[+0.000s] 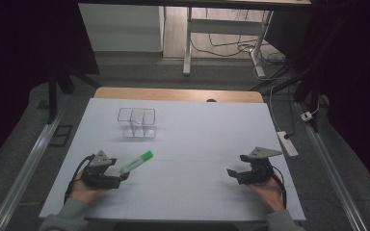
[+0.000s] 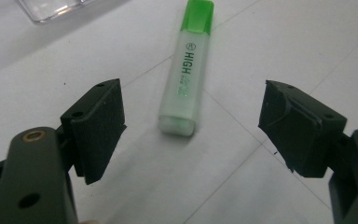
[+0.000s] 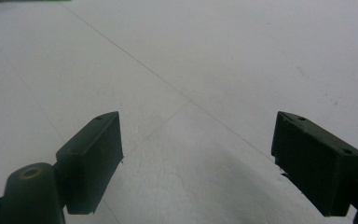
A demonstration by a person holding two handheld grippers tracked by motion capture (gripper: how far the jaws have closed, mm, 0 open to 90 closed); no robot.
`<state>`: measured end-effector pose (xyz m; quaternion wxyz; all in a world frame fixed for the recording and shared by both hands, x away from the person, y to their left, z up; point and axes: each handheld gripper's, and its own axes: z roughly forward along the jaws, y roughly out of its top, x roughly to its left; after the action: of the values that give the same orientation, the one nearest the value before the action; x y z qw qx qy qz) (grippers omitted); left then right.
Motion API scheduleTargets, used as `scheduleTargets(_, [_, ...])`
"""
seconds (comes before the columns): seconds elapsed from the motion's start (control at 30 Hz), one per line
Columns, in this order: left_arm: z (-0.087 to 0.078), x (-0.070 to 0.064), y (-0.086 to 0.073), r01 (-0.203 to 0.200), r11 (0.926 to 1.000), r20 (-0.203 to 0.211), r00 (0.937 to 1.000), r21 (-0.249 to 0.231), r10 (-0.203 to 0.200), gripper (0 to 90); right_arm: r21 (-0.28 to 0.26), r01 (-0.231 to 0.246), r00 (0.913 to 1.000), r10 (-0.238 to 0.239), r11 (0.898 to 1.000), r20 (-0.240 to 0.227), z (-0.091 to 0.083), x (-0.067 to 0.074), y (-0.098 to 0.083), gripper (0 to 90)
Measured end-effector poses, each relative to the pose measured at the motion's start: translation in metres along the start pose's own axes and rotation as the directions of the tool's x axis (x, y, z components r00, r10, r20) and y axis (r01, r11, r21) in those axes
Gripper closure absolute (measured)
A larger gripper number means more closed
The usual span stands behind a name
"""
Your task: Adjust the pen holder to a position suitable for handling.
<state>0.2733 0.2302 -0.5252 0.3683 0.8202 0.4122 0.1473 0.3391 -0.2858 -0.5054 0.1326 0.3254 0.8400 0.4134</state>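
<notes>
A green highlighter (image 2: 184, 70), likely light, rigid and slick, is lying flat just ahead of the spread-jawed left gripper (image 2: 193, 126), best pinched across its barrel.

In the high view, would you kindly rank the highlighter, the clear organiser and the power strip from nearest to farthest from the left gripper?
1. Highlighter, just ahead of the left gripper.
2. Clear organiser, farther back on the table.
3. Power strip, on the floor, far right.

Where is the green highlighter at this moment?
In the high view the green highlighter lies flat on the white table, near left, just ahead of the open left gripper and nearer than the clear organizer.
</notes>
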Motion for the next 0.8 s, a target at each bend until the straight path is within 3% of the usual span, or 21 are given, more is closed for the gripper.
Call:
scheduleTargets(0.17, [0.001,-0.002,0.003,0.008,1.0,-0.01,0.9999,0.006,-0.008,22.3,-0.005,-0.007,1.0,0.007,1.0,0.002,0.0,0.0,0.001,18.2])
scheduleTargets(0.37, [-0.001,-0.005,0.018,-0.002,1.0,-0.017,0.9998,0.002,0.002,22.3,0.003,0.011,0.9999,-0.011,1.0,-0.002,0.001,0.003,0.0,18.3])
scheduleTargets(0.8, [-0.011,0.014,0.047,0.03,0.9995,-0.051,0.9982,0.003,-0.03,24.0,0.008,0.004,0.9999,-0.004,1.0,-0.016,0.002,0.003,-0.001,19.1])
